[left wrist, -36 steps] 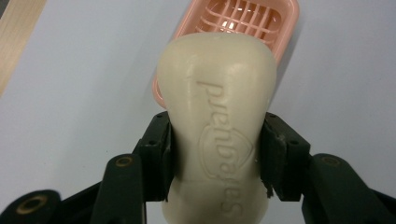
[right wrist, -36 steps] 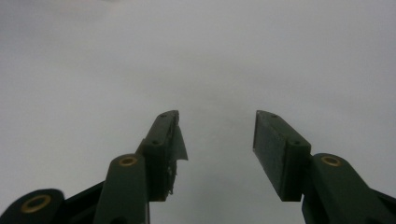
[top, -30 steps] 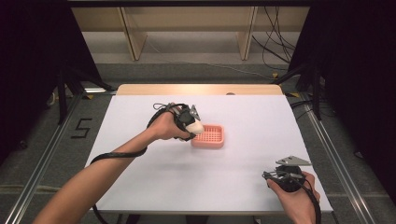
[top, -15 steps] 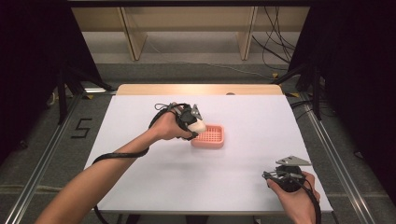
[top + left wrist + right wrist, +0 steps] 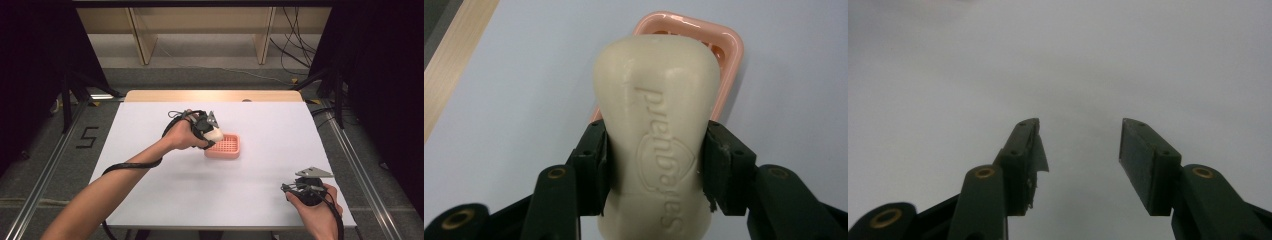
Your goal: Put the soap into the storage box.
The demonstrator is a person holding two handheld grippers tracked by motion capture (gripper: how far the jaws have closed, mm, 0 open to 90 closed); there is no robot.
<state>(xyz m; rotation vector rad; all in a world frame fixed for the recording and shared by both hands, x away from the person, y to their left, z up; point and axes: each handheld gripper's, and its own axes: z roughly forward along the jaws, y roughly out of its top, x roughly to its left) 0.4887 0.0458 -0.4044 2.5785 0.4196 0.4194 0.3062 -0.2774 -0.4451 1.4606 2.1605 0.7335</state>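
Note:
A cream bar of soap with embossed lettering sits clamped between the jaws of my left gripper, held just above the near edge of a pink slotted soap dish. From the high view, the left gripper hovers at the left end of the pink dish near the table's middle, the soap pale at its tip. My right gripper rests low near the front right of the table. Its jaws stand apart over bare white surface, right gripper holding nothing.
The white table top has a wooden strip along its far edge. Black cables trail from both grippers. Metal rails and dark floor flank the table; wooden shelving legs stand beyond.
The left gripper with the soap has shifted only slightly over the dish's left end. The right gripper has stayed put.

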